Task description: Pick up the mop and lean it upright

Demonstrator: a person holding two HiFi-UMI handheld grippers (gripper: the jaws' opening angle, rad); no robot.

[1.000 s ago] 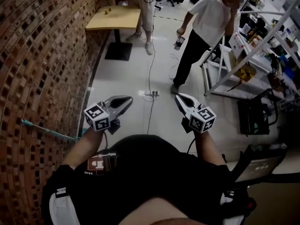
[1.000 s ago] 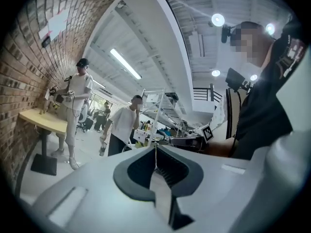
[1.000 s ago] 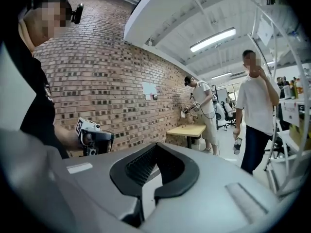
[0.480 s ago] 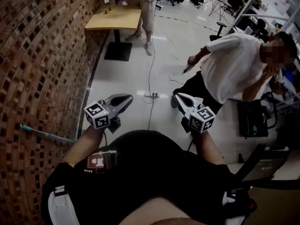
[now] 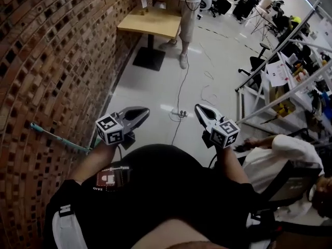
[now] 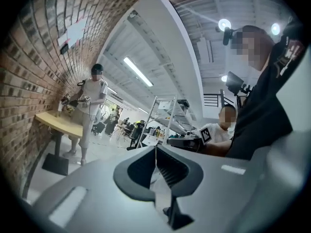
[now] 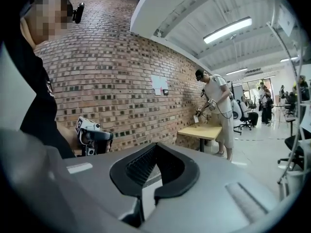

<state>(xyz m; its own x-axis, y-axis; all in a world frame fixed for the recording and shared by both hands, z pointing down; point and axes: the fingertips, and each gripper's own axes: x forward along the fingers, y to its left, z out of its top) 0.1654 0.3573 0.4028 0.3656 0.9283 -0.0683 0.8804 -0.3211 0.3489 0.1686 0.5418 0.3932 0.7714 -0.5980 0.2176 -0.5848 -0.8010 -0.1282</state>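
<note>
Brick wall (image 5: 57,61) edges open floor (image 5: 150,95), mop (image 5: 57,137) beside it; left gripper (image 5: 147,110) and right gripper (image 5: 197,108) fingers closed, empty.

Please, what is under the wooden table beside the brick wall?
Under the table only its dark post and flat square base show, on the pale floor. Its top covers the floor right below it, so anything there cannot be seen.
</note>
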